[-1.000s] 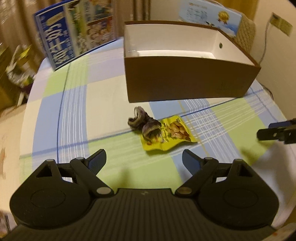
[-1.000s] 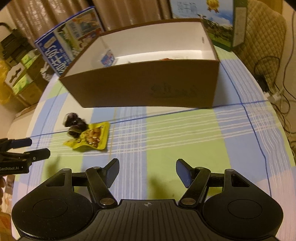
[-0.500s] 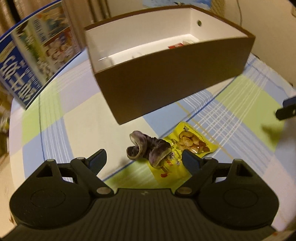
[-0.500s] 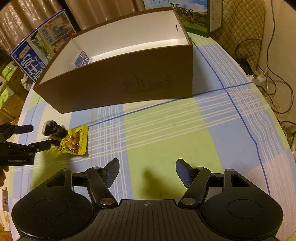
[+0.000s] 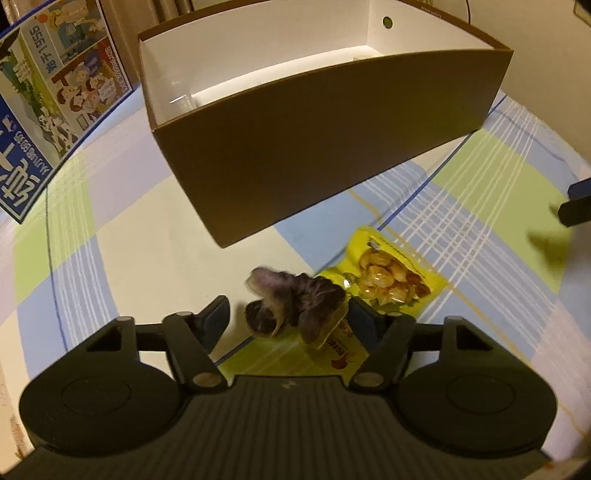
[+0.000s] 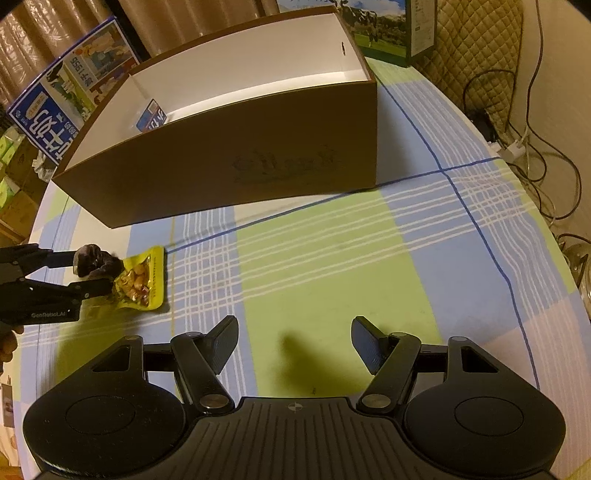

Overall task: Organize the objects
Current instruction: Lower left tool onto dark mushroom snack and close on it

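Note:
A dark purple crumpled bundle (image 5: 291, 302) lies on the checked tablecloth, partly on a yellow snack packet (image 5: 388, 277). My left gripper (image 5: 290, 321) is open, its fingers on either side of the bundle, not closed on it. The right wrist view shows the same: the left gripper (image 6: 90, 271) straddles the bundle (image 6: 94, 262) beside the packet (image 6: 142, 282). My right gripper (image 6: 293, 341) is open and empty above bare cloth. The brown box (image 5: 332, 125) with white inside stands behind; it also shows in the right wrist view (image 6: 236, 162), with a small blue packet (image 6: 151, 117) inside.
A blue printed carton (image 5: 48, 96) stands at the back left, also in the right wrist view (image 6: 70, 99). Another carton with a cow picture (image 6: 384, 29) stands behind the box. Cables (image 6: 528, 122) lie off the table's right edge.
My left gripper has moved forward and down until its fingers straddle the dark bundle. The right gripper has shifted slightly and stays open.

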`<state>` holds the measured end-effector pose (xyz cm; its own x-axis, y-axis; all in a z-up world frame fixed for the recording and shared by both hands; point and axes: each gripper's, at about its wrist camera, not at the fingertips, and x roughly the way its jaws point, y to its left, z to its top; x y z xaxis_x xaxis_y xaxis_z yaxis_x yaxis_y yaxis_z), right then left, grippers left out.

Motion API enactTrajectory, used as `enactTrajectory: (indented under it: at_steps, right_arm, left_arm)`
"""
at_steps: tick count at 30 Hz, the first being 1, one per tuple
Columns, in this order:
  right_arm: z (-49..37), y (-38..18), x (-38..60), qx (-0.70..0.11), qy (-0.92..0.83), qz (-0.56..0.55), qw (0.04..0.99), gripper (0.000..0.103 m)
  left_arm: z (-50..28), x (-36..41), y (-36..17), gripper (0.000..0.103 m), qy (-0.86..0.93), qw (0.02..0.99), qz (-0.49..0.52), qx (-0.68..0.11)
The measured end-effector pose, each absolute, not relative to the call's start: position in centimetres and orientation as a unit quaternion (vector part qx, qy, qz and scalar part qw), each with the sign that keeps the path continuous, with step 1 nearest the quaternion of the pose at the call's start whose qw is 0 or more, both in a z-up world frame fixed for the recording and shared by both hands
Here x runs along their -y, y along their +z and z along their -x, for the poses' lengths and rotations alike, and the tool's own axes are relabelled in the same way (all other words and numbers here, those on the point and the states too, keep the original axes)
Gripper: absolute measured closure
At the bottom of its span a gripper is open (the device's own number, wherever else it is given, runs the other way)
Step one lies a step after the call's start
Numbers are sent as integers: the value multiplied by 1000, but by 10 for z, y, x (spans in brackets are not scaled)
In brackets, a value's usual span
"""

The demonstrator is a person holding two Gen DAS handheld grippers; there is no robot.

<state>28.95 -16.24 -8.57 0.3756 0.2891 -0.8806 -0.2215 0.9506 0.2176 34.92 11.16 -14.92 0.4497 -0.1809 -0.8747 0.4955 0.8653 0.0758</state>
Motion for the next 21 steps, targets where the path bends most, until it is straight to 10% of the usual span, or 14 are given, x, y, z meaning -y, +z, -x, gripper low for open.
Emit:
enactTrajectory:
  at_steps: [14,21]
  right_arm:
    - [-291,-85,156,-534,167,-25,829,38]
    - [-291,-81,144,-524,191,-10,830,38]
  left_arm:
    - [-342,-122,-148,82,-171,849,-128,-484]
    - [-322,-148,-134,83,-119,866,-56,-482]
